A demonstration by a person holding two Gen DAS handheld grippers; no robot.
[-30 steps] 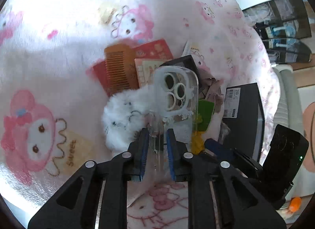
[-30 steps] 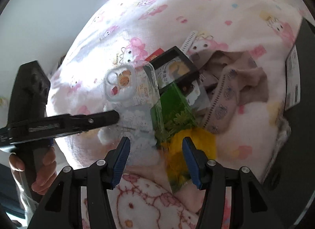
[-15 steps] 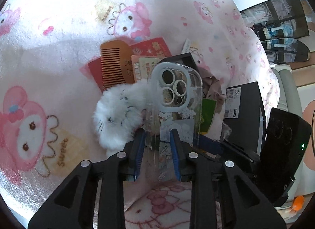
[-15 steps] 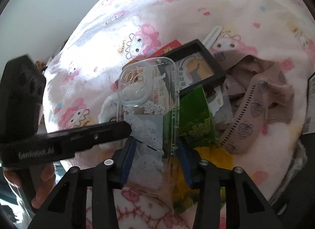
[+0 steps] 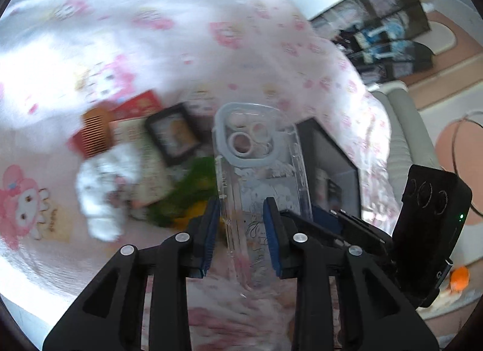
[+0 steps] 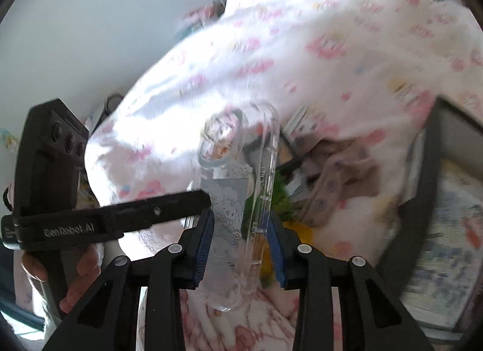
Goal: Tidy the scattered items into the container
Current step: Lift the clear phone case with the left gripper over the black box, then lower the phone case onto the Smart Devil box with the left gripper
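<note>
A clear phone case (image 5: pixel 259 170) with a printed cartoon hangs above the pile, and both grippers are at it. My right gripper (image 6: pixel 240 236) is closing, its blue pads pressed on the two long edges of the case (image 6: pixel 238 170). My left gripper (image 5: pixel 241 230) is opening; the case stands between its pads, and its right side passes behind the right pad. The black container (image 5: pixel 332 164) lies just right of the case. On the blanket below are an orange comb (image 5: pixel 95 130), a black picture frame (image 5: pixel 172 135), a white fluffy toy (image 5: pixel 102 188) and a green packet (image 5: pixel 187 188).
A pink-and-white cartoon blanket (image 5: pixel 181 34) covers the bed. Beige patterned socks (image 6: pixel 338 179) lie beside the container's dark rim (image 6: pixel 428 170). A red card (image 5: pixel 139 102) sits under the comb. Dark shelves (image 5: pixel 386 46) and a white padded edge (image 5: pixel 404 127) stand beyond the bed. A person's hand (image 6: pixel 75 278) holds the left gripper.
Both grippers rose and the phone case came up off the pile. The right jaws closed from wide apart onto the case. The left jaws widened around it.
</note>
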